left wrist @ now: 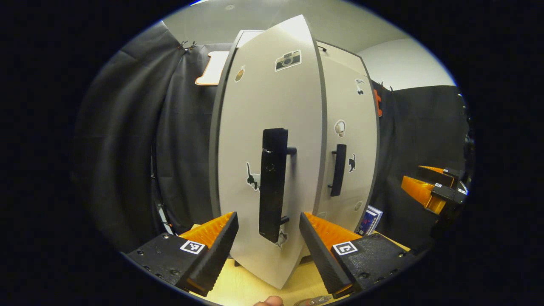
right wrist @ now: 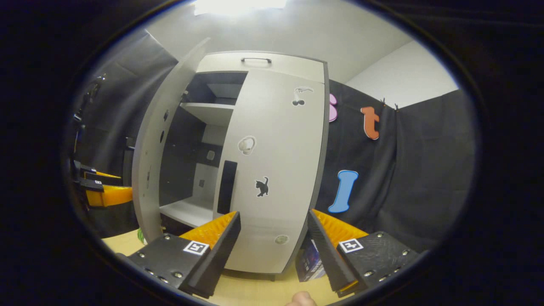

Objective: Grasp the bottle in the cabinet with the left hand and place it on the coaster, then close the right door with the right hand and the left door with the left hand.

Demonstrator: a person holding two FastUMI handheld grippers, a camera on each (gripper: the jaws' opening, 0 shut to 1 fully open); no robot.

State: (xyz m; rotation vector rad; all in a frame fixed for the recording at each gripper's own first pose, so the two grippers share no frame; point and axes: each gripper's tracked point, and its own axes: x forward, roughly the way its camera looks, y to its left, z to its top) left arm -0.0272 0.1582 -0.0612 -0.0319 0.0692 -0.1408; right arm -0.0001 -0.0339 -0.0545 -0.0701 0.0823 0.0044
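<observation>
The grey cabinet (right wrist: 263, 63) stands on a wooden table. Its right door (right wrist: 276, 170) lies flat against the front, its black handle (left wrist: 338, 170) beside a cat sticker. The left door (left wrist: 272, 97) stands partly open, swung out toward my left gripper (left wrist: 268, 217), which is open with its fingers on either side of the lower end of that door's black handle (left wrist: 272, 170). My right gripper (right wrist: 273, 213) is open just in front of the right door, holding nothing. Bare shelves (right wrist: 187, 210) show through the gap. A bit of something clear (left wrist: 314, 301) shows at the bottom edge.
A blue box (right wrist: 312, 259) stands on the table (left wrist: 246, 284) at the cabinet's right foot. A small green patch (right wrist: 140, 234) shows by the left door's lower edge. A fingertip (left wrist: 267, 301) shows at the bottom. Black cloth walls close in behind and on both sides.
</observation>
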